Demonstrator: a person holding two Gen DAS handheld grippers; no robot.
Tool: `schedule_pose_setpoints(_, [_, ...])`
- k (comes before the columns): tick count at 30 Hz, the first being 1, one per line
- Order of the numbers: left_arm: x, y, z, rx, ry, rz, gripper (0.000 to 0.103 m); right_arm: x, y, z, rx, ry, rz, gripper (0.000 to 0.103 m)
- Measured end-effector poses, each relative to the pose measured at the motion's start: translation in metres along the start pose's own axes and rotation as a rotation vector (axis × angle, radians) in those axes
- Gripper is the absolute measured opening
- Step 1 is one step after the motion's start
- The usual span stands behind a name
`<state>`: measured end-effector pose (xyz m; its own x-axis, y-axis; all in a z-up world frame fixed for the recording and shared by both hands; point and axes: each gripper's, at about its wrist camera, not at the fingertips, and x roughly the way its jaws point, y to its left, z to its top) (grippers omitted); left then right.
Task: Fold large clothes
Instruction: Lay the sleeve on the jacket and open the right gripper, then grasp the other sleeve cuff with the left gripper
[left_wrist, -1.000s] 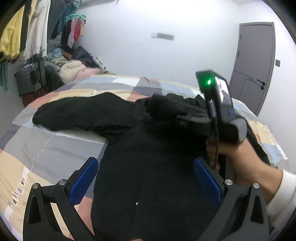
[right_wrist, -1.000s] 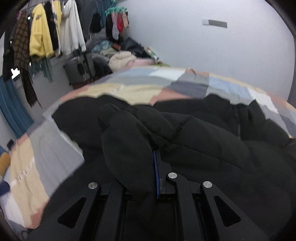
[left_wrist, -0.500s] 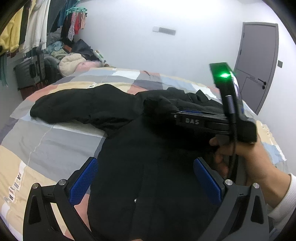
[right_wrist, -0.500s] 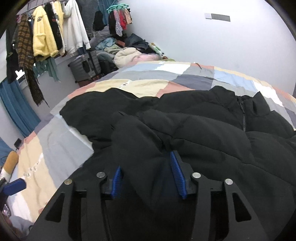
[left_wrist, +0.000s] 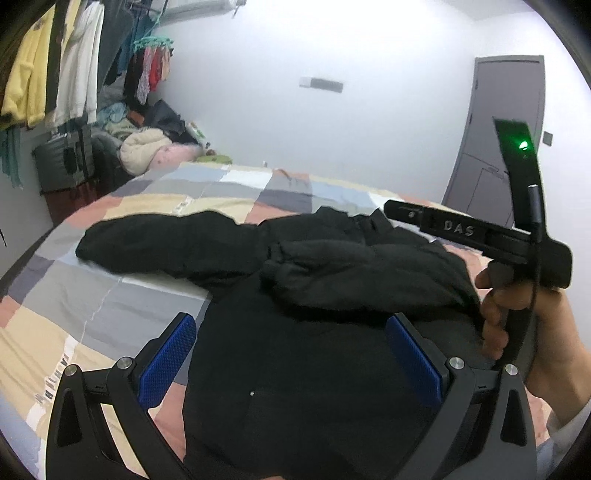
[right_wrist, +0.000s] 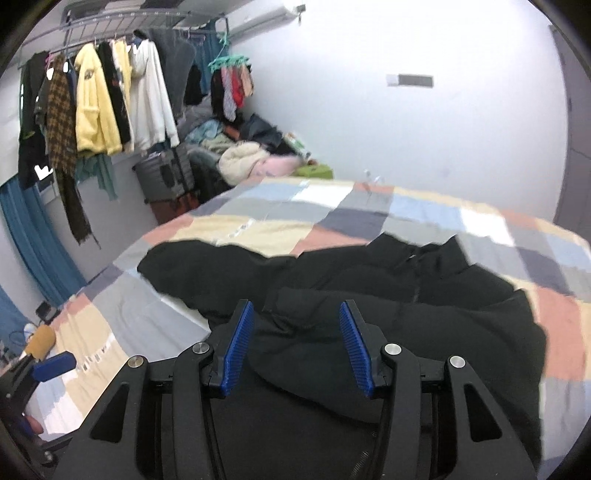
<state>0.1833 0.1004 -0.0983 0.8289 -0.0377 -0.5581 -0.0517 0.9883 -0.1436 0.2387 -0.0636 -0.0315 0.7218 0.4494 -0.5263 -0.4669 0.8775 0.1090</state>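
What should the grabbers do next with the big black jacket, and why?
Probably the left gripper, open and empty, should reach for the left sleeve. That sleeve lies stretched out over the bedspread, while the right sleeve is folded across the black jacket. The right gripper is open.

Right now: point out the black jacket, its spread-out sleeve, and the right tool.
black jacket (left_wrist: 314, 369), left wrist view, front body panel.
spread-out sleeve (left_wrist: 147, 247), left wrist view, mid-sleeve.
right tool (right_wrist: 295, 343), right wrist view, midway between fingertips.

Both wrist views look low across the bed (left_wrist: 92, 306), sharing the jacket (right_wrist: 424, 314)
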Motion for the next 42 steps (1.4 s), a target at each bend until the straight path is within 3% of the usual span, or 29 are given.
schedule_pose_setpoints(11, [-0.07, -0.034, 0.011, 0.037, -0.045, -0.049, 0.103, -0.12, -0.01, 0.005, 0.041, -0.138, -0.084, 0.047])
schedule_pose_setpoints(19, [-0.109, -0.041, 0.006, 0.044, -0.084, -0.057, 0.103, -0.194, -0.017, -0.032, 0.123, -0.213, -0.152, 0.047])
schedule_pose_setpoints(27, [-0.125, -0.057, -0.008, 0.076, -0.102, -0.062, 0.103, -0.224, -0.009, -0.08, 0.137, -0.214, -0.181, 0.047])
schedule_pose_setpoints(42, [-0.1, -0.066, -0.036, 0.094, -0.025, -0.045, 0.103, -0.235, -0.008, -0.146, 0.155, -0.218, -0.225, 0.048])
